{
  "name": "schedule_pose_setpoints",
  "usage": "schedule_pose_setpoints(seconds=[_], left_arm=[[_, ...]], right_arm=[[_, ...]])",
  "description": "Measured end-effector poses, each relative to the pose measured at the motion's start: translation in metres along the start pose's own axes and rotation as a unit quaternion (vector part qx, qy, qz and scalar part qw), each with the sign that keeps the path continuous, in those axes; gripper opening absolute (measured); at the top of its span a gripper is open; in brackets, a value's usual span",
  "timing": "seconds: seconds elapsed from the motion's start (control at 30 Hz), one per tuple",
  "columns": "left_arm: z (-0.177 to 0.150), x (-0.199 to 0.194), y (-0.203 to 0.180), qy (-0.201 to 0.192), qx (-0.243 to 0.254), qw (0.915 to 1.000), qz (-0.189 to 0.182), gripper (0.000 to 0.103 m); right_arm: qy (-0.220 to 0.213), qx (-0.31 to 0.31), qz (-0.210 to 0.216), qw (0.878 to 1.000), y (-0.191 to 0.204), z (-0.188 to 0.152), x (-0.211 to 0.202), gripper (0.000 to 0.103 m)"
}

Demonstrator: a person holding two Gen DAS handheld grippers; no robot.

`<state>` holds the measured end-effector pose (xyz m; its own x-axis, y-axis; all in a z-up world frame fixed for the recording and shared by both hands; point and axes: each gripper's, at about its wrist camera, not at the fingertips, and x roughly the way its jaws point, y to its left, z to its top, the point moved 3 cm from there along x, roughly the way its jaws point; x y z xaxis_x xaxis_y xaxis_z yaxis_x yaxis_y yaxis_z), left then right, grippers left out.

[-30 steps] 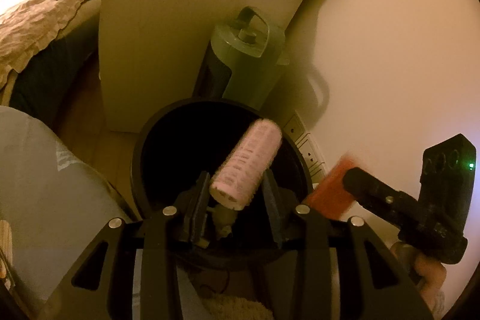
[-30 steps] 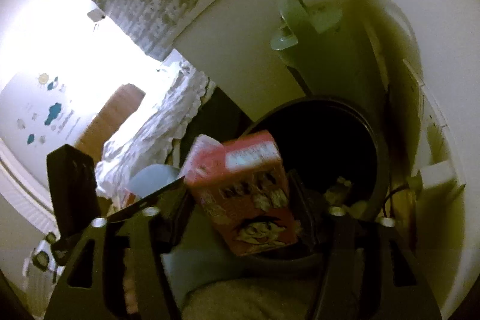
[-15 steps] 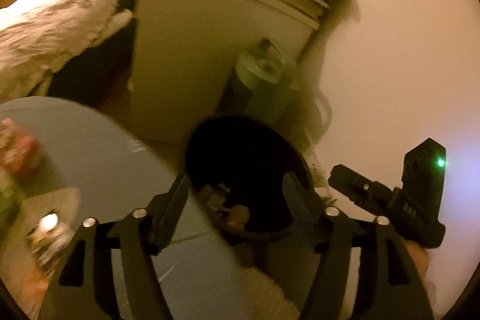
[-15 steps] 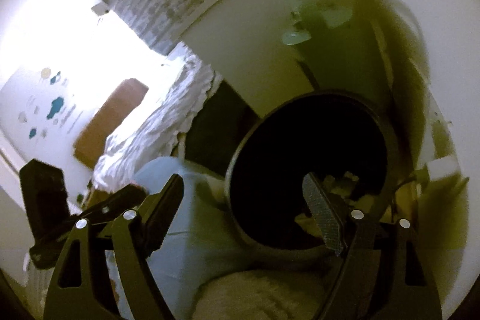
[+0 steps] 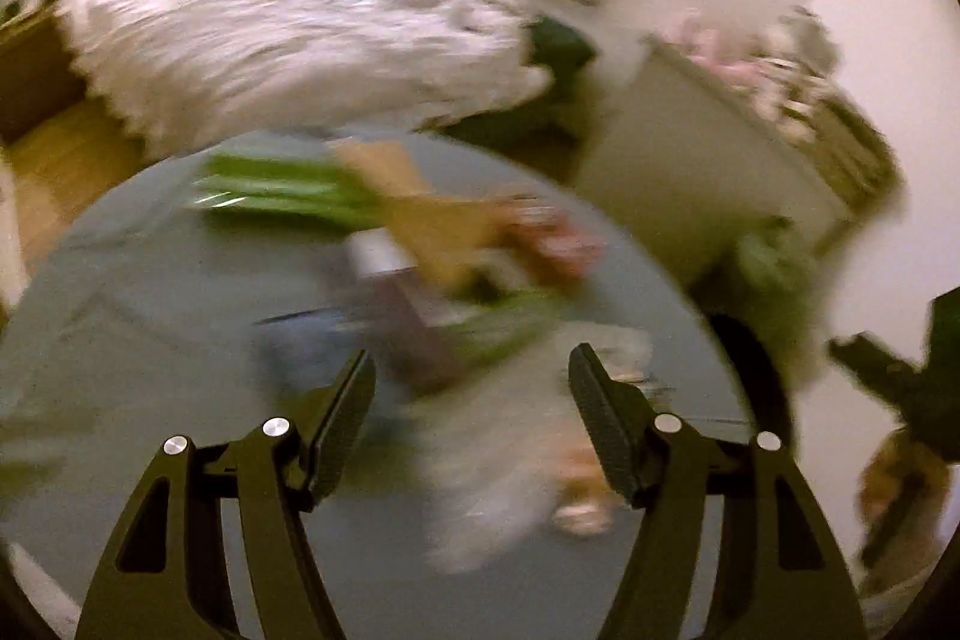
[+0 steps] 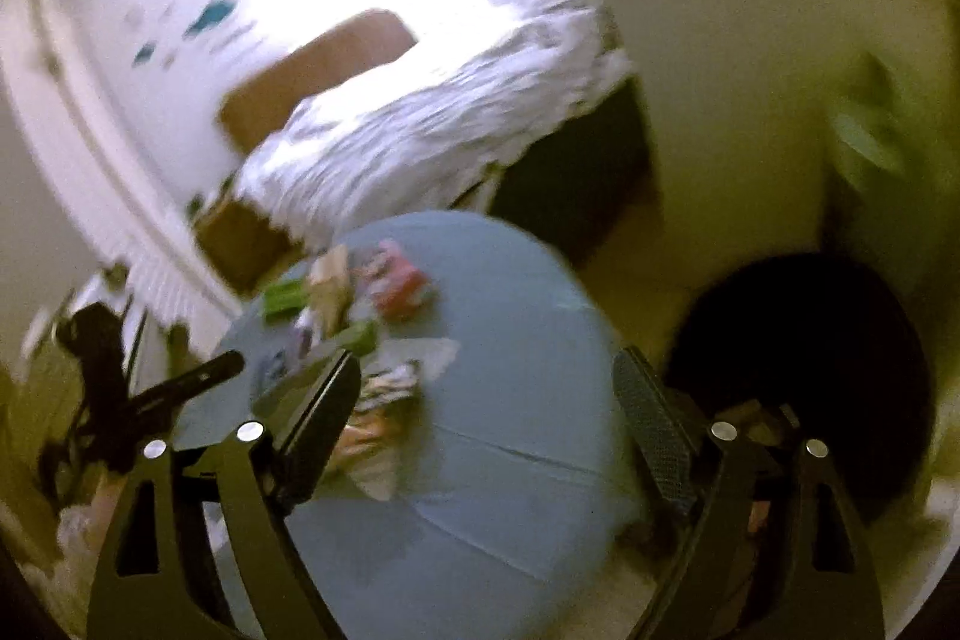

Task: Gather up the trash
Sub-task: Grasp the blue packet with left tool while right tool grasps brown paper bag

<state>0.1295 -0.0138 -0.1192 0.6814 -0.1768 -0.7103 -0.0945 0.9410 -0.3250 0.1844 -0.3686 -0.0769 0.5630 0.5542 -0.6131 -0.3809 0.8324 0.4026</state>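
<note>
Both views are blurred by motion. A heap of trash lies on the round blue-grey table point(image 5: 150, 316): green wrappers point(image 5: 282, 190), brown paper point(image 5: 432, 220), a red packet point(image 5: 558, 244) and white paper point(image 5: 510, 460). My left gripper point(image 5: 471, 400) hovers open over the heap with nothing between its fingers. In the right wrist view the same trash pile point(image 6: 360, 316) sits at the table's point(image 6: 510, 460) far left. My right gripper point(image 6: 486, 400) is empty above the table's near part, its jaws opening. The black bin point(image 6: 810, 370) stands on the floor, right of the table.
A bed with a rumpled white cover point(image 5: 288, 58) lies behind the table. A pale cabinet point(image 5: 690, 172) with stacked items on top stands by the wall, a green container point(image 6: 864, 142) in front of it. The bin's rim point(image 5: 756, 376) shows at the table's right edge.
One second ago the left gripper held a pink roller and the right a red box over the bin. Both were let go. Both grippers have swung left from the bin to the table.
</note>
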Motion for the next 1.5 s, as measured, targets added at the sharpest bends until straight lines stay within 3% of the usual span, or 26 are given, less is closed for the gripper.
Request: schedule_pose_setpoints(seconds=[0.13, 0.23, 0.37, 0.63, 0.7, 0.77, 0.93, 1.17, 1.33, 1.5], left_arm=[[-0.002, 0.013, 0.037, 0.028, -0.014, 0.9994, 0.017, 0.067], [-0.002, 0.024, 0.042, 0.041, -0.006, 0.9989, 0.02, 0.067], [-0.007, 0.034, 0.045, 0.052, 0.008, 0.9984, 0.02, 0.067], [-0.007, 0.039, 0.042, 0.04, 0.052, 0.9973, 0.033, 0.068], [-0.008, 0.038, 0.041, 0.036, 0.061, 0.9969, 0.034, 0.068], [-0.009, 0.038, 0.04, 0.032, 0.068, 0.9966, 0.033, 0.067], [-0.008, 0.036, 0.043, 0.027, 0.062, 0.9975, 0.018, 0.067], [-0.008, 0.04, 0.039, 0.029, 0.093, 0.9951, 0.013, 0.068], [-0.009, 0.037, 0.041, 0.029, 0.099, 0.9945, 0.02, 0.053], [-0.015, 0.019, 0.05, 0.023, 0.069, 0.9972, 0.018, 0.05]], right_arm=[[0.042, -0.084, 0.023, 0.995, 0.062, 0.031, 0.041, 0.085], [0.081, -0.15, 0.053, 0.984, 0.119, 0.054, 0.09, 0.085], [0.137, -0.21, 0.057, 0.966, 0.172, 0.064, 0.166, 0.085], [0.224, -0.247, 0.009, 0.943, 0.193, 0.058, 0.29, 0.084], [0.24, -0.242, 0.009, 0.94, 0.188, 0.055, 0.302, 0.062], [0.255, -0.231, 0.026, 0.939, 0.189, 0.05, 0.308, 0.05], [0.227, -0.223, 0.054, 0.947, 0.187, 0.049, 0.283, 0.047], [0.126, -0.13, 0.124, 0.976, 0.169, 0.065, 0.175, 0.047], [0.083, -0.087, 0.147, 0.982, 0.156, 0.055, 0.106, 0.047], [0.033, -0.055, 0.143, 0.988, 0.134, 0.036, 0.041, 0.047]])
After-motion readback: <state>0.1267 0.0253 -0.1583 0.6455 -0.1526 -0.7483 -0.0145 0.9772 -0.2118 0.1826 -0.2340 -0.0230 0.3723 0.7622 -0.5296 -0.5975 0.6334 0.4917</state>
